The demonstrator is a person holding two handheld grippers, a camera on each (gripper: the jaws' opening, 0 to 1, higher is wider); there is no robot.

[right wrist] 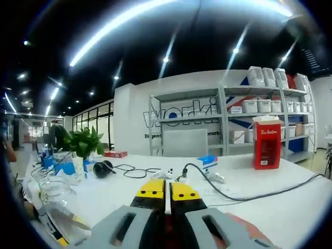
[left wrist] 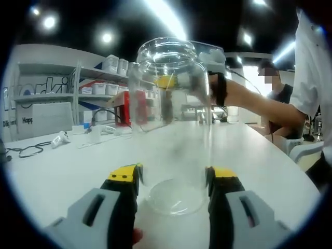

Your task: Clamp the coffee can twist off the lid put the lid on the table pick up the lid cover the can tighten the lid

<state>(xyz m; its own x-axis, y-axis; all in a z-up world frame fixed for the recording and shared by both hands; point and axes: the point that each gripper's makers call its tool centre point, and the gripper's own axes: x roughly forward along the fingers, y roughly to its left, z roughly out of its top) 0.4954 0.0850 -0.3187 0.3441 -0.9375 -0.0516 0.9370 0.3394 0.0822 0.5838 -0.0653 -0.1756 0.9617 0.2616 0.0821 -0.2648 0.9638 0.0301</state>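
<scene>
The coffee can is a clear glass jar (left wrist: 171,104) standing upright on the white table (left wrist: 62,171). Its mouth is open, with no lid on it. My left gripper (left wrist: 174,176) is shut on the jar's lower part, one yellow-tipped jaw against each side. Behind the jar's upper right, a person's arm holds my right gripper (left wrist: 211,59). In the right gripper view, the right gripper (right wrist: 167,193) has its jaws together with a thin pale sliver between them. It is raised above the table. The jar (right wrist: 52,199) appears at the lower left.
Shelves with white bins (right wrist: 259,104) line the far wall. On the table are a red carton (right wrist: 267,142), a potted plant (right wrist: 85,142), black cables (right wrist: 140,170) and a small white device (left wrist: 61,138). A person (left wrist: 282,96) sits at the table's right side.
</scene>
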